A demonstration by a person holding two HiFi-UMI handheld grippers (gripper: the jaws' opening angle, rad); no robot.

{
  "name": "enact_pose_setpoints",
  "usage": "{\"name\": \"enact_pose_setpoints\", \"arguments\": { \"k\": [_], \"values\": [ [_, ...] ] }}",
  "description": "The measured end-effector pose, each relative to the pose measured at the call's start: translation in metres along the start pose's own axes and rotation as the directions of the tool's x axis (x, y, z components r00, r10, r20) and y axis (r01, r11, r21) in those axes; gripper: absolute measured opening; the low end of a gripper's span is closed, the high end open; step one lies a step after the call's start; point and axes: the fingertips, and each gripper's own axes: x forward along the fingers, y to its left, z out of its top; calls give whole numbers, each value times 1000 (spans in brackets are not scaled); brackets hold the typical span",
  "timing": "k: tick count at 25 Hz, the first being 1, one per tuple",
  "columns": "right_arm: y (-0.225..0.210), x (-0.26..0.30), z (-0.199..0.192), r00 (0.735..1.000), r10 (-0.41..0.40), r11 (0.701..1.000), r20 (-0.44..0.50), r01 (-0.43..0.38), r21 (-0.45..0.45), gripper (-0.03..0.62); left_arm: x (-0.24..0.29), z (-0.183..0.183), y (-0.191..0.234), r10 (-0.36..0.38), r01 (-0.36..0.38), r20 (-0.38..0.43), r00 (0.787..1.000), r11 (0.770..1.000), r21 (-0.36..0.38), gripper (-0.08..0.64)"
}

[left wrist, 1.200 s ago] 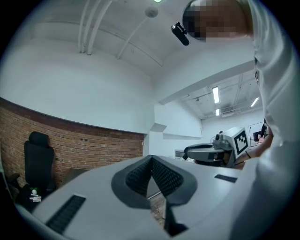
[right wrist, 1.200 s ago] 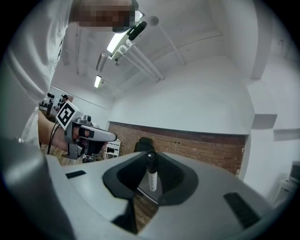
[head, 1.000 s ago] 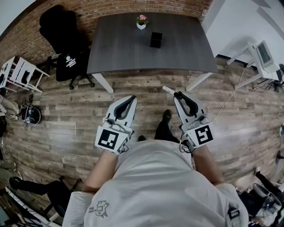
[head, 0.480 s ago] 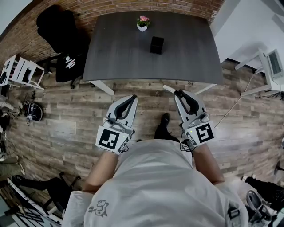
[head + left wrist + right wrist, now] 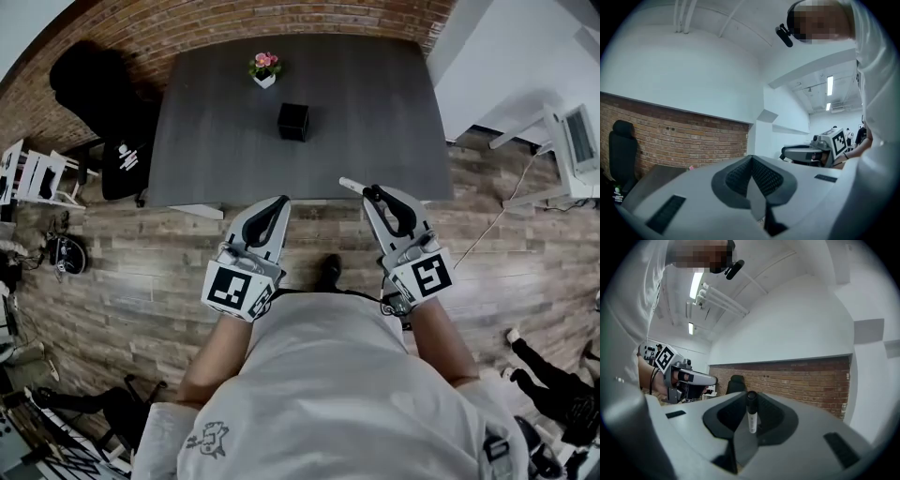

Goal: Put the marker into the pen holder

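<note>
- ahead, a dark table (image 5: 375, 112) on plank floor (image 5: 141, 272) meets a brick wall (image 5: 234, 23), bearing a pen holder (image 5: 292, 121) and flowerpot (image 5: 264, 71).
- right gripper (image 5: 372, 194) clamps the marker (image 5: 351, 186); left gripper (image 5: 280, 202) closed, empty.

An office or studio workroom: ahead of the left gripper (image 5: 279, 202) a dark bench (image 5: 375, 112) stands by a brick wall (image 5: 309, 17), a black office chair (image 5: 89, 89) further left (plank floor (image 5: 141, 272) underneath), strip lights (image 5: 829, 86) overhead.

table (image 5: 375, 112) closer than before, left claw (image 5: 280, 201) and right claw (image 5: 372, 193) at its edge
</note>
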Motion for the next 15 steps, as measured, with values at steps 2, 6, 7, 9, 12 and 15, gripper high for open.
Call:
{"name": "enact_pose_setpoints", "arguments": {
  "k": [2,6,7,9,12,15],
  "values": [
    [-16,1,-2,1000,-5,1000,-3,5,5,77,17,-1,-3,-10,10,-10,1000,1000,-7,11],
    [-39,4,-13,1000,-14,999,-12,14,29,77,43,-7,-2,-21,20,-30,999,1000,-17,11],
    [-42,6,-18,1000,-13,999,-20,13,37,77,47,-9,1,-18,17,-29,999,999,-33,11],
    [-44,11,-25,999,-6,999,-37,8,45,77,52,-12,7,-10,8,-29,1000,998,-55,11],
    [-46,25,-30,999,1,999,-51,0,33,77,59,-19,22,-1,-1,-41,999,999,-43,11],
    [-48,42,-33,998,-3,1000,-62,4,20,77,69,-26,35,-12,11,-54,998,1000,-19,11]
  ]
}}
